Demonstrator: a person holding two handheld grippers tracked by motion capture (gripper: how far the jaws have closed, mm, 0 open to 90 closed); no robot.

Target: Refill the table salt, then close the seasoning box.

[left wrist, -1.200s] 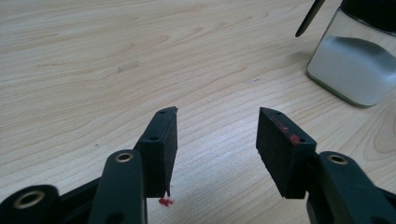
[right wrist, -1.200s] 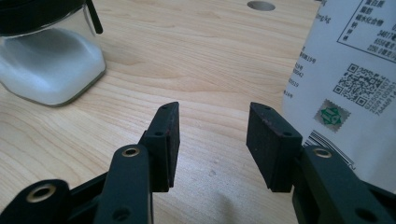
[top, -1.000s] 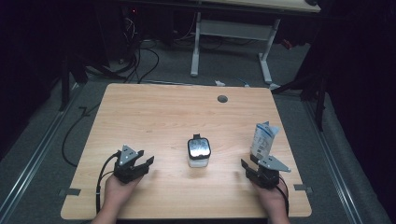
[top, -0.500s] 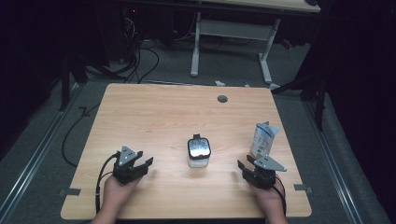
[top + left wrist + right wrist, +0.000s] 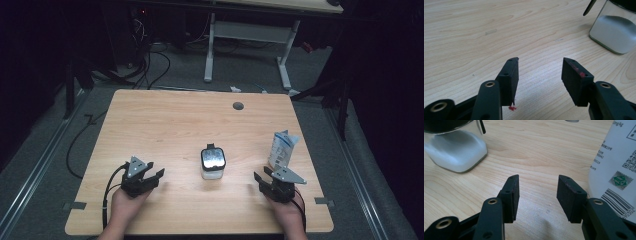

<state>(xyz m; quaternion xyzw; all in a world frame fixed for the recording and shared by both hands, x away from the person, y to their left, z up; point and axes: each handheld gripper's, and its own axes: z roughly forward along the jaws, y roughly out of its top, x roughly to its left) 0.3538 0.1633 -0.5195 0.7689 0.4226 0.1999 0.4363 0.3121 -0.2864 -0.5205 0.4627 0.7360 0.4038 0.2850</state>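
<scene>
Fingers of left gripper [image 5: 540,67] spread apart, holding nothing, right gripper [image 5: 537,183] likewise, jar [image 5: 213,162] between

Wooden table [image 5: 165,125]: jar [image 5: 213,162], perhaps pouch [image 5: 281,148].

Left claw [image 5: 540,63] open over table [image 5: 474,37], jar [image 5: 615,32] beyond

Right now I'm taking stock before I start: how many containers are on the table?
2. A clear jar with a dark lid stands mid-table between the grippers; a white packet stands upright near the right edge, just beyond the right gripper.
</scene>
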